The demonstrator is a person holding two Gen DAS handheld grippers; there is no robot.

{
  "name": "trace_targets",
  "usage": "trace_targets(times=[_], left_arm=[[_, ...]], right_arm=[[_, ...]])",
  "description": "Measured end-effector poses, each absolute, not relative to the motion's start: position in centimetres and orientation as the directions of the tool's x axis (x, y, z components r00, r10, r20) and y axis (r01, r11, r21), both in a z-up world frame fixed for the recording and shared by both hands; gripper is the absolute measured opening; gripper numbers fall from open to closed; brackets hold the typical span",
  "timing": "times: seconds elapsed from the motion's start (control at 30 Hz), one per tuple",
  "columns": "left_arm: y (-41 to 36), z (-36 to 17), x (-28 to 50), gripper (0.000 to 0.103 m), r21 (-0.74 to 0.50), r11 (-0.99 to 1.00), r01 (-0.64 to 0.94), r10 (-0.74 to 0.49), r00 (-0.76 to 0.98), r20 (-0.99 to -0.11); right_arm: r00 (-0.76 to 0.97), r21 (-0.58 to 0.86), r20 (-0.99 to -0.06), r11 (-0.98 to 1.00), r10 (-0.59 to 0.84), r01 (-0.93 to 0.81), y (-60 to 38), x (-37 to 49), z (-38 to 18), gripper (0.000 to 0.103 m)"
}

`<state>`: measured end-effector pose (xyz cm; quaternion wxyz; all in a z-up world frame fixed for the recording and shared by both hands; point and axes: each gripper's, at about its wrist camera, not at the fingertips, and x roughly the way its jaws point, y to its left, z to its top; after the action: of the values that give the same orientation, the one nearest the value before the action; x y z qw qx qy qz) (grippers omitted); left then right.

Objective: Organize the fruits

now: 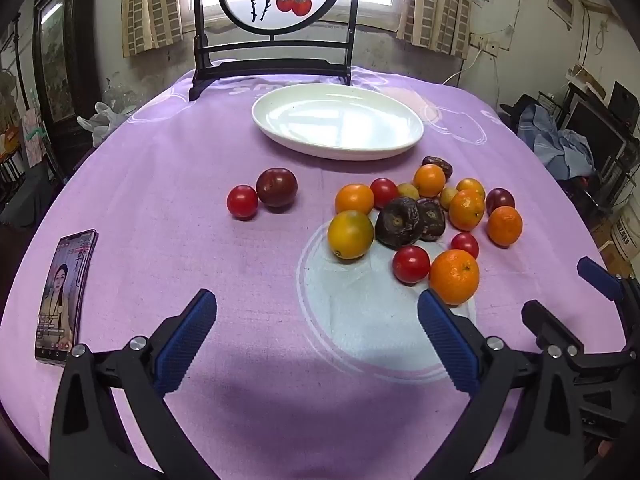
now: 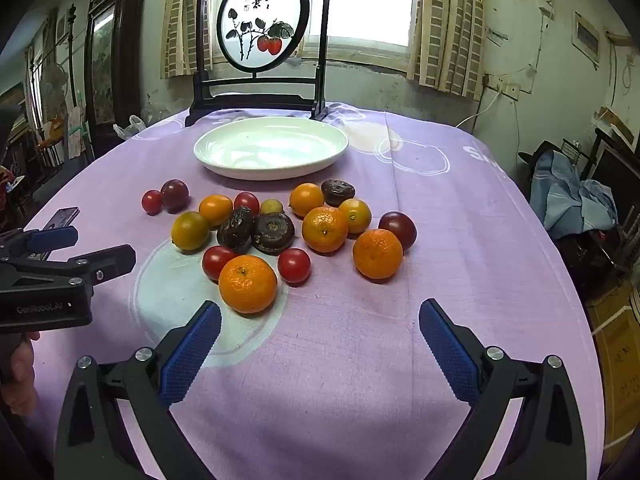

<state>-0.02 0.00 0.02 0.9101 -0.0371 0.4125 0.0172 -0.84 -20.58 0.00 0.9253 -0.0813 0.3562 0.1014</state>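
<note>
A pile of fruit lies on the purple tablecloth: oranges (image 2: 247,283), red tomatoes (image 2: 294,265), dark plums (image 2: 398,229) and wrinkled dark fruits (image 2: 273,233). In the left wrist view the nearest orange (image 1: 454,276) sits just beyond the right finger. A tomato (image 1: 242,201) and a plum (image 1: 277,187) lie apart to the left. An empty white plate (image 1: 338,120) stands behind; it also shows in the right wrist view (image 2: 271,147). My left gripper (image 1: 316,304) is open and empty. My right gripper (image 2: 320,314) is open and empty, just short of the nearest orange.
A phone (image 1: 64,294) with a lit screen lies at the table's left edge. A dark framed round painting stand (image 1: 276,20) stands at the far edge behind the plate. The right gripper shows at the right of the left wrist view (image 1: 568,300).
</note>
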Motion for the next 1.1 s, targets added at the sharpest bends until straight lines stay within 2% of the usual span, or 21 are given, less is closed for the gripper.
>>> trace_targets(times=[1.1], left_arm=[[0.0, 0.8, -0.2, 0.099, -0.058, 0.996, -0.066, -0.002, 0.647, -0.762]], right_arm=[[0.724, -0.086, -0.679, 0.967, 0.119, -0.240, -20.6, -0.9, 0.3, 0.100]])
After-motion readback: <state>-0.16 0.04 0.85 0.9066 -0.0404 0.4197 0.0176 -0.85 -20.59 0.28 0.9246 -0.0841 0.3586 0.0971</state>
